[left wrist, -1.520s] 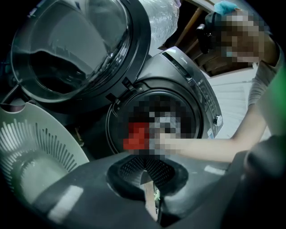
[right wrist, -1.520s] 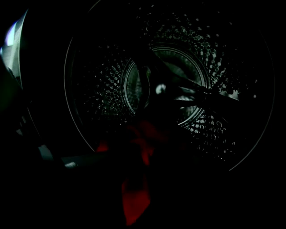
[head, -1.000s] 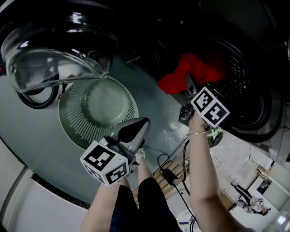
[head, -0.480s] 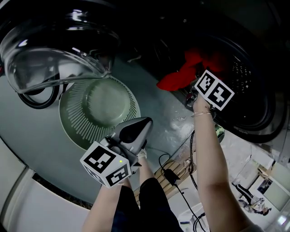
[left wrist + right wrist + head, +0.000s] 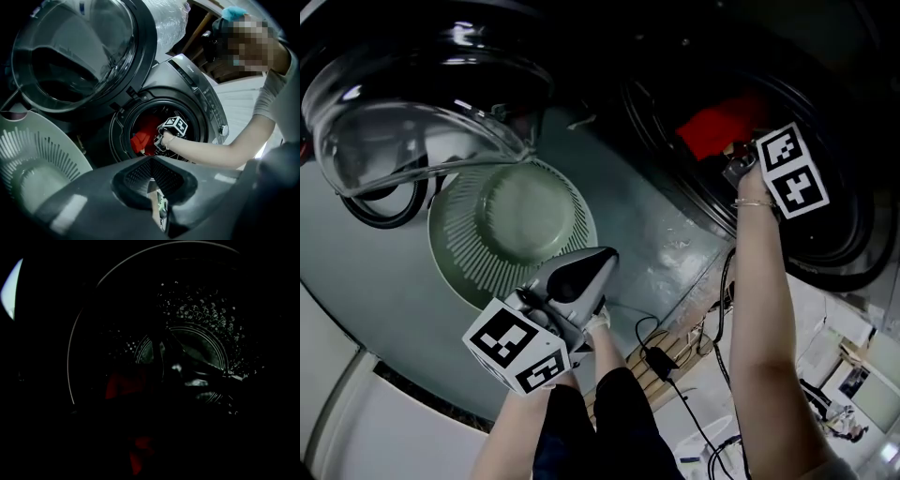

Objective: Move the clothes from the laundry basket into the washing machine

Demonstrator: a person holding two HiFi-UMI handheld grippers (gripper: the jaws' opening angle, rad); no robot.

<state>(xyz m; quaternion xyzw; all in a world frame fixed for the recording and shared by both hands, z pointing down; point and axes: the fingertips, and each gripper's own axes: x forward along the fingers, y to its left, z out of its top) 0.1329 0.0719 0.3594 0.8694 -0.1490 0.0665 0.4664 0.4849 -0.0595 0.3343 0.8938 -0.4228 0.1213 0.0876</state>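
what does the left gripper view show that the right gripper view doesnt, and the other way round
Only the left gripper view: the round glass washing machine door swung open, the pale green slatted plastic laundry basket, and the person's forearm reaching into the dark metal drum. Only the right gripper view: the drum's perforated back wall, seen from inside and very dark. Both: the crumpled red fabric garment inside the drum, only dim in the right gripper view.

washing machine (image 5: 185, 77): 1 | open glass door (image 5: 422, 122): 1 | pale green laundry basket (image 5: 459, 253): 1 | red garment (image 5: 717, 127): 1 | grippers: 2, left gripper (image 5: 600, 257) and right gripper (image 5: 736, 161) | bracelet (image 5: 755, 202): 1
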